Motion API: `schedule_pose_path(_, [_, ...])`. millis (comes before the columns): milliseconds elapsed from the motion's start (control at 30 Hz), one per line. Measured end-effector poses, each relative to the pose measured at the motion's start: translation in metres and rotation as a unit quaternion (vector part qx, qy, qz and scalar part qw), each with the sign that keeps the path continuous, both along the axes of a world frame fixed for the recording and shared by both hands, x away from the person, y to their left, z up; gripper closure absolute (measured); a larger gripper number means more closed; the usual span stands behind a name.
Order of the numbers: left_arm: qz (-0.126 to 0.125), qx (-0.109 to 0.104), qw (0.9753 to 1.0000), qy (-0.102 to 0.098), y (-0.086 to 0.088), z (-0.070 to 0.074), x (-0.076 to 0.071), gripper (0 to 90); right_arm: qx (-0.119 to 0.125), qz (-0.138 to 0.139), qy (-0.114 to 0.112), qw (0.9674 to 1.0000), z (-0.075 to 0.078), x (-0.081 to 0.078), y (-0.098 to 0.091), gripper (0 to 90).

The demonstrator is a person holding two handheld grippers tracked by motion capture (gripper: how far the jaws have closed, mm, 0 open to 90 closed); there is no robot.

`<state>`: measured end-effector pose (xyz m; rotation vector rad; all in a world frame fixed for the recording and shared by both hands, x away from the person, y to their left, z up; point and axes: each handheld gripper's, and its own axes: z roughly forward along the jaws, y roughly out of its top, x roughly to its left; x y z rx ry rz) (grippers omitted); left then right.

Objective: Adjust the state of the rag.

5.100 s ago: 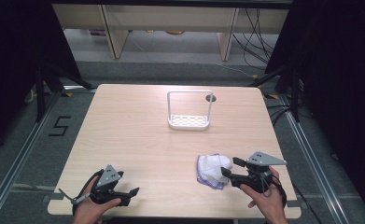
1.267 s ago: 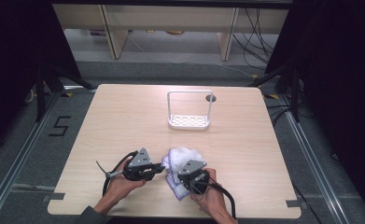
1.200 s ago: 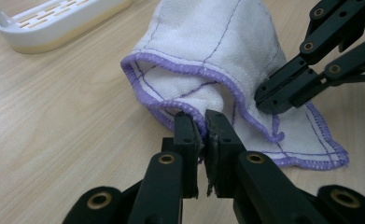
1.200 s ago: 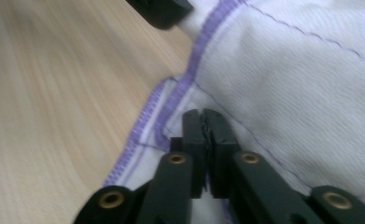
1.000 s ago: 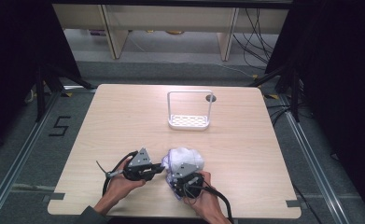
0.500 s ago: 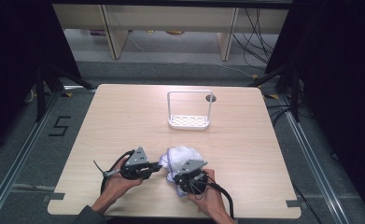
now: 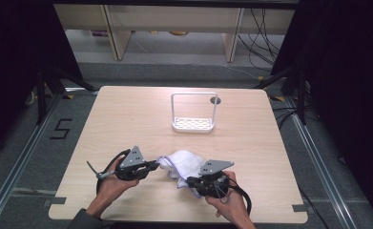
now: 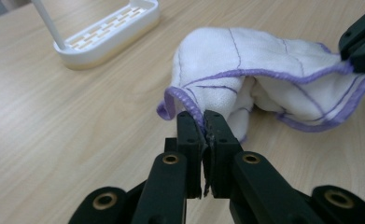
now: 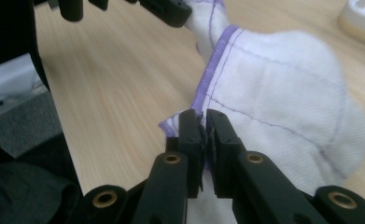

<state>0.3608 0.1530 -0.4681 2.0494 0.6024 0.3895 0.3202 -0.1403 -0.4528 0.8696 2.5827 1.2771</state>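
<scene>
So, both claws pinched on the cloth hem, time to spread it out.
Left claw and right claw are each clamped tight on the purple-stitched edge of the crumpled white cotton cloth, which sits bunched between them near the front of the pale wooden worktop. I'd pull the hands apart slowly and evenly, keeping it low so neither hem slips, and well short of the white slotted plastic rack.

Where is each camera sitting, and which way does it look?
High view: above the person's side, looking forward and down on the table; forearms and both claws show.
Left gripper view: rides the left claw, looking along its jaws at the cloth.
Right gripper view: rides the right claw, facing the cloth.
All share the cloth; the white rack shows in each.
</scene>
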Motion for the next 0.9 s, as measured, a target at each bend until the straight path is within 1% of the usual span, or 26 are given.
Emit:
schedule_pose_path(33, [0.002,0.003,1.0,0.0,0.002,0.003,0.0,85.8,0.001,-0.002,-0.009,1.0,0.003,0.0,-0.002,85.6])
schedule_pose_path(67, [0.005,0.0,1.0,-0.006,0.005,0.008,0.0,85.8,0.007,0.0,-0.001,1.0,0.006,-0.001,-0.004,85.6])
schedule_pose_path(100, [0.009,0.0,0.9999,-0.007,0.008,0.013,0.0,85.8,0.016,-0.004,-0.005,0.9999,0.012,-0.001,-0.008,85.7])
schedule_pose_path(133, [0.007,-0.003,0.9999,-0.007,0.011,0.018,0.0,85.8,0.024,0.0,-0.011,0.9997,0.017,-0.002,-0.011,85.7])
schedule_pose_path(167, [0.006,-0.001,0.9999,-0.012,0.016,0.024,0.0,85.8,0.028,0.002,-0.018,0.9994,0.024,-0.002,-0.015,85.8])
schedule_pose_path(200, [0.009,-0.001,0.9998,-0.015,0.019,0.029,0.0,85.8,0.04,-0.004,-0.024,0.9989,0.03,-0.003,-0.019,85.8])
schedule_pose_path(233, [0.011,-0.003,0.9998,-0.018,0.023,0.037,-0.001,85.8,0.042,-0.01,-0.025,0.9987,0.035,-0.004,-0.022,85.9])
schedule_pose_path(267, [0.011,-0.004,0.9997,-0.022,0.026,0.044,-0.003,85.8,0.051,-0.015,-0.018,0.9984,0.043,-0.006,-0.028,85.9])
schedule_pose_path(300, [0.011,-0.008,0.9997,-0.022,0.03,0.051,-0.004,85.8,0.061,-0.009,-0.029,0.9977,0.048,-0.005,-0.033,85.9])
schedule_pose_path(333, [0.009,-0.011,0.9996,-0.022,0.032,0.055,-0.005,85.8,0.064,-0.015,-0.033,0.9973,0.052,-0.005,-0.038,86.0])
schedule_pose_path(367, [0.008,-0.008,0.9997,-0.022,0.036,0.062,-0.007,85.8,0.068,-0.015,-0.02,0.9974,0.055,-0.006,-0.042,86.0])
schedule_pose_path(400, [0.008,-0.005,0.9997,-0.02,0.038,0.066,-0.008,85.7,0.071,-0.013,-0.03,0.9969,0.058,-0.004,-0.048,86.0])
schedule_pose_path(433, [0.008,-0.003,0.9999,-0.015,0.039,0.068,-0.008,85.8,0.068,-0.03,-0.021,0.997,0.06,-0.004,-0.053,86.0])
schedule_pose_path(467, [0.006,0.003,0.9999,-0.008,0.039,0.067,-0.007,85.7,0.067,-0.033,-0.02,0.997,0.06,-0.002,-0.056,86.0])
schedule_pose_path(500, [0.008,0.011,0.9999,-0.001,0.036,0.062,-0.004,85.7,0.061,-0.033,-0.029,0.9972,0.058,0.002,-0.06,86.0])
schedule_pose_path(533, [0.003,0.029,0.9996,0.006,0.036,0.058,0.0,85.7,0.049,-0.034,-0.025,0.9979,0.054,0.008,-0.063,86.0])
schedule_pose_path(567, [0.006,0.04,0.9991,0.013,0.032,0.048,0.008,85.7,0.044,-0.037,-0.019,0.9982,0.05,0.011,-0.063,85.9])
schedule_pose_path(600, [0.009,0.04,0.9989,0.023,0.03,0.039,0.015,85.7,0.04,-0.037,-0.008,0.9985,0.042,0.018,-0.063,85.9])
schedule_pose_path(633, [0.016,0.033,0.9987,0.034,0.028,0.029,0.022,85.7,0.04,-0.046,0.011,0.9981,0.035,0.022,-0.061,85.9])
schedule_pose_path(667, [0.02,0.029,0.9984,0.043,0.026,0.022,0.026,85.7,0.035,-0.048,0.021,0.998,0.028,0.027,-0.06,85.8])
schedule_pose_path(700, [0.019,0.047,0.9973,0.053,0.024,0.013,0.034,85.7,0.035,-0.052,0.034,0.9974,0.022,0.029,-0.058,85.8])
schedule_pose_path(733, [0.022,0.055,0.9967,0.056,0.023,0.007,0.039,85.6,0.032,-0.055,0.048,0.9968,0.015,0.034,-0.057,85.8])
schedule_pose_path(800, [0.031,0.051,0.9964,0.061,0.022,0.001,0.047,85.6,0.017,-0.055,0.046,0.9973,0.007,0.042,-0.054,85.7])
schedule_pose_path(867, [0.04,0.048,0.9961,0.062,0.02,-0.003,0.055,85.5,-0.008,-0.054,0.025,0.9982,0.002,0.049,-0.051,85.7])
schedule_pose_path(900, [0.045,0.048,0.9958,0.064,0.019,-0.005,0.06,85.5,-0.013,-0.058,0.027,0.9979,0.002,0.052,-0.049,85.7])
